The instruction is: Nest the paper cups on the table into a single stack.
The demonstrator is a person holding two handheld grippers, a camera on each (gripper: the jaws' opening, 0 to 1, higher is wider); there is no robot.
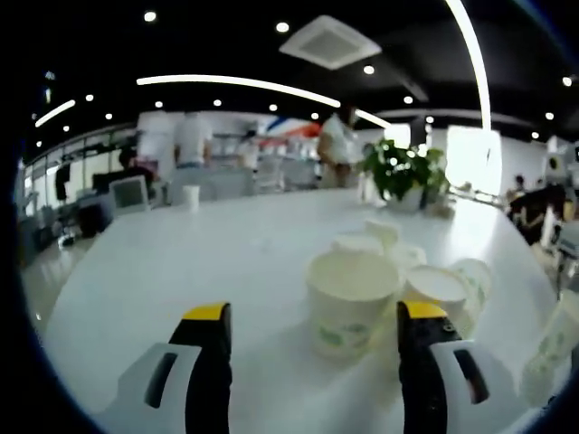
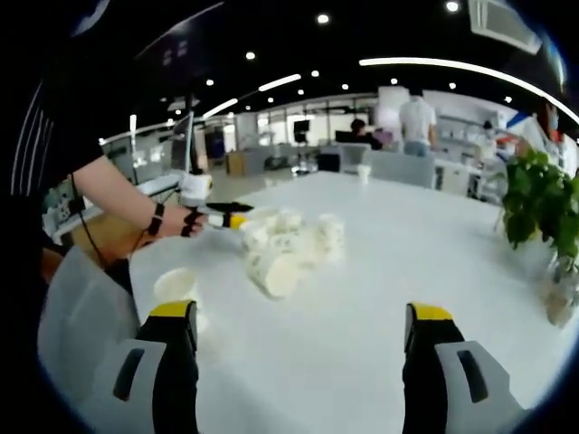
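White paper cups with a green print are bunched on the white table [image 1: 181, 262]. One upright cup [image 1: 351, 303] stands just ahead of my left gripper [image 1: 314, 312], whose jaws are open, closer to the right jaw. Behind it a cup [image 1: 443, 287] lies on its side, with more cups [image 1: 375, 237] further back. Over bare table my right gripper [image 2: 301, 312] hangs open and holds nothing. Beyond it sits the cup cluster [image 2: 285, 246], and the left gripper [image 2: 231, 218] reaches it from the left in a person's hand [image 2: 188, 220]. One lone cup [image 2: 176, 285] stands by the right gripper's left jaw.
A potted plant [image 1: 403, 172] stands at the table's far side, also the plant [image 2: 534, 208] at the right. Another printed cup [image 1: 556, 339] is at the far right edge. Desks, monitors and people fill the office behind. The table [image 2: 380, 262] stretches wide around the cups.
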